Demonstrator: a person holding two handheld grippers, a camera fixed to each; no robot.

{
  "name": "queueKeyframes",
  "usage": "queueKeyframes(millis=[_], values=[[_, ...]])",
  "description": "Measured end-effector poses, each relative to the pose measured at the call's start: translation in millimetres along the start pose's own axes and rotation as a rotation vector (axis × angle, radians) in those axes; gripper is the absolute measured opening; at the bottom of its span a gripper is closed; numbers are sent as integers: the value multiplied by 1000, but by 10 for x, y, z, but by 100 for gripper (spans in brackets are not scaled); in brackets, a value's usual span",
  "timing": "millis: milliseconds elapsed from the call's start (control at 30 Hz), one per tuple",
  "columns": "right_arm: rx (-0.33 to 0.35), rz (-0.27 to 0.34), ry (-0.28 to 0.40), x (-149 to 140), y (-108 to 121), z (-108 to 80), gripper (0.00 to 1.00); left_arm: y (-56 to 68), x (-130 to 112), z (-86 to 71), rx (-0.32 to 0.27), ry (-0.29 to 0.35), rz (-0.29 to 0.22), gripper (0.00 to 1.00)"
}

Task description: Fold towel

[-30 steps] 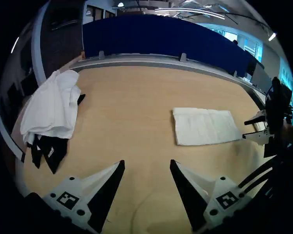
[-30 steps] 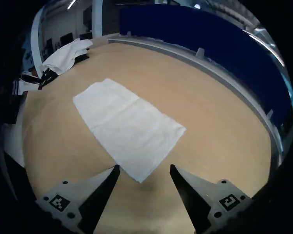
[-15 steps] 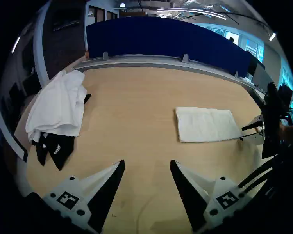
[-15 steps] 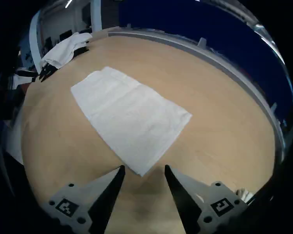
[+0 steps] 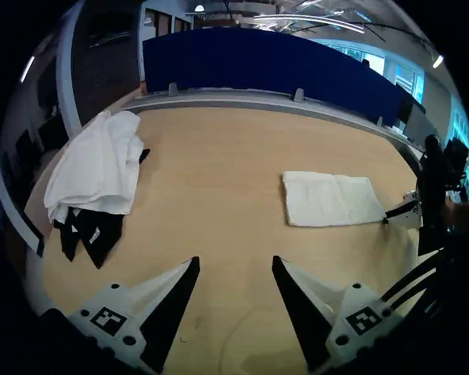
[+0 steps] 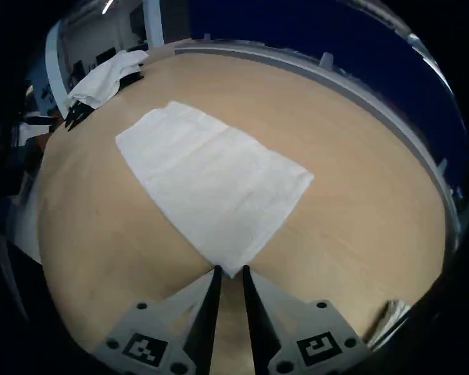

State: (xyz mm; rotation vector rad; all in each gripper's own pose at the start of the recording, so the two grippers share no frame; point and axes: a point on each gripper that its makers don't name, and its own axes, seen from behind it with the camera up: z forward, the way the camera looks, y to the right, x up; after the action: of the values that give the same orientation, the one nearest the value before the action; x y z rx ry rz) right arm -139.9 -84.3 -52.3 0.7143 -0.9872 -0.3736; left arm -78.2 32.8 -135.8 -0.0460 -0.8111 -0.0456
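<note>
– since half a second back, our right gripper [image 6: 229,270] has drawn its fingers in from wide to a narrow slit. the towel [image 6: 209,181] lies flat on the table [image 6: 359,206], and its near corner sits right at the tips, bottom centre of the right gripper view.

– clamped yet?

– we judge not; a strip of table shows in the slit. we'd slide a little further under that corner so both layers get caught, then close and lift low, carrying it toward the far end at upper left.

– and our left gripper [image 5: 234,265]?

– spread wide over bare table at the bottom of the left gripper view, well apart from the towel, which is at right of centre there. we'd bring it to the other near corner so the edge rises evenly.

– anything in the way?

– a white cloth pile [image 5: 97,165] over a black garment [image 5: 87,231] sits at the left edge, well clear. the blue partition [image 5: 266,59] runs along the top. nothing blocks the fold.
</note>
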Motion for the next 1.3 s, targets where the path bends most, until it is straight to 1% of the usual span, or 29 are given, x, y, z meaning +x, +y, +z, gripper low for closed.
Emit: queueKeyframes(millis=[367, 600, 733, 900, 1000, 1300], values=[[1, -14, 6, 21, -19, 15, 6, -27, -5, -2, 6, 0, 0, 85], [-16, -37, 12, 52, -34, -2, 5, -21, -17, -14, 5, 1, 1, 85], [-20, -44, 22, 124, -39, -41, 5, -29, -17, -22, 6, 4, 1, 85], [-24, -56, 42, 291, -40, -132, 5, -47, -26, -33, 6, 7, -10, 85], [-27, -74, 61, 448, -54, -202, 5, -59, -38, -43, 6, 8, -20, 85], [-42, -156, 130, 1012, -102, -403, 5, -109, -65, -101, 7, 14, -24, 85]])
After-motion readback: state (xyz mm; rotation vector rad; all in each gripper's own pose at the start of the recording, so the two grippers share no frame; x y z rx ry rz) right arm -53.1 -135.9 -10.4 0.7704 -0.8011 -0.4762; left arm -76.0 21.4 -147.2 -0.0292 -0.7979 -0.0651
